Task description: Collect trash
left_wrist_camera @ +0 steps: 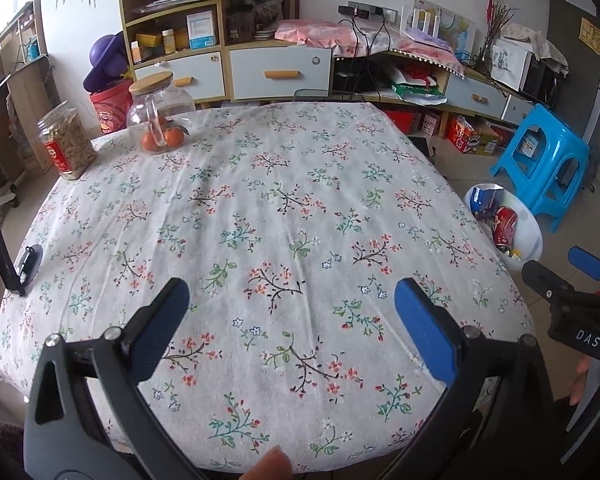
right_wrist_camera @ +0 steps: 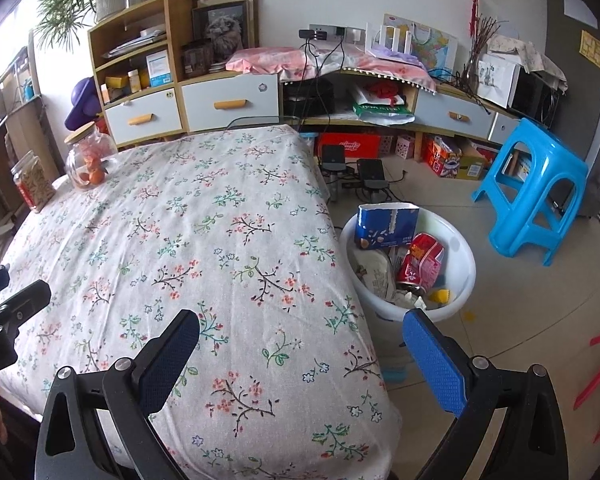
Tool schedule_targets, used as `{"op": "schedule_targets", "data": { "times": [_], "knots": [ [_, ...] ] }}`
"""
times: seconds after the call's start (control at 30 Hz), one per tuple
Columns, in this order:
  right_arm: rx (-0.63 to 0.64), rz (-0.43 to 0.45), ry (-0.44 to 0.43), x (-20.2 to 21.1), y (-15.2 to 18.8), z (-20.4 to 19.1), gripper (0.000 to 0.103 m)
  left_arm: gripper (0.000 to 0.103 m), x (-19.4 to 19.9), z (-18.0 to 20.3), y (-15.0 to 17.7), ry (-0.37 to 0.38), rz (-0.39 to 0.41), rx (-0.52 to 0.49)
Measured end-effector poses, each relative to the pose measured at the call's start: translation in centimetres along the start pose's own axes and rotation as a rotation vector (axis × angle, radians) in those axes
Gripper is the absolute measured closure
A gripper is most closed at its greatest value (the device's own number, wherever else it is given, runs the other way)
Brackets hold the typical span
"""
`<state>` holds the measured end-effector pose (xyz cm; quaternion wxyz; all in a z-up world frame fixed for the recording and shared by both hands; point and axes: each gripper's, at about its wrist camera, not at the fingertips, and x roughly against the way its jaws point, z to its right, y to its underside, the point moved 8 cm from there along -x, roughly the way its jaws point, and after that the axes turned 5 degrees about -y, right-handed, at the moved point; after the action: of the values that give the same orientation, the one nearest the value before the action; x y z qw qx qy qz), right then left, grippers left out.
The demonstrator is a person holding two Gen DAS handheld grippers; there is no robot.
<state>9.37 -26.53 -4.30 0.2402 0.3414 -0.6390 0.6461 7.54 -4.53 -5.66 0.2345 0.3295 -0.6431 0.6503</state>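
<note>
A white round bin (right_wrist_camera: 466, 258) stands on the floor just right of the table. In it lie a blue carton (right_wrist_camera: 384, 226), a crushed red can (right_wrist_camera: 420, 260), crumpled paper and a small yellow scrap. The bin (left_wrist_camera: 534, 236) also shows at the right of the left wrist view. My left gripper (left_wrist_camera: 292, 300) is open above the near part of the floral tablecloth (left_wrist_camera: 260, 208), holding nothing. My right gripper (right_wrist_camera: 300, 332) is open over the table's near right corner, nothing between its fingers. Each gripper appears at the edge of the other's view.
At the table's far left stand a glass jar with oranges (left_wrist_camera: 156, 116) and a plastic jar of snacks (left_wrist_camera: 66, 140). A blue plastic stool (right_wrist_camera: 536, 188) stands on the floor beyond the bin. Shelves and drawers line the back wall. A phone stand (left_wrist_camera: 24, 268) sits at the left edge.
</note>
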Motion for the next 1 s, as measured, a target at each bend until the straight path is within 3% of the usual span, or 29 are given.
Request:
{"op": "schedule_targets", "data": {
  "times": [1.0],
  "knots": [
    [0.006, 0.025, 0.003, 0.42, -0.44, -0.49, 0.001, 0.001, 0.41, 0.41, -0.10, 0.005, 0.011, -0.005]
  ]
}}
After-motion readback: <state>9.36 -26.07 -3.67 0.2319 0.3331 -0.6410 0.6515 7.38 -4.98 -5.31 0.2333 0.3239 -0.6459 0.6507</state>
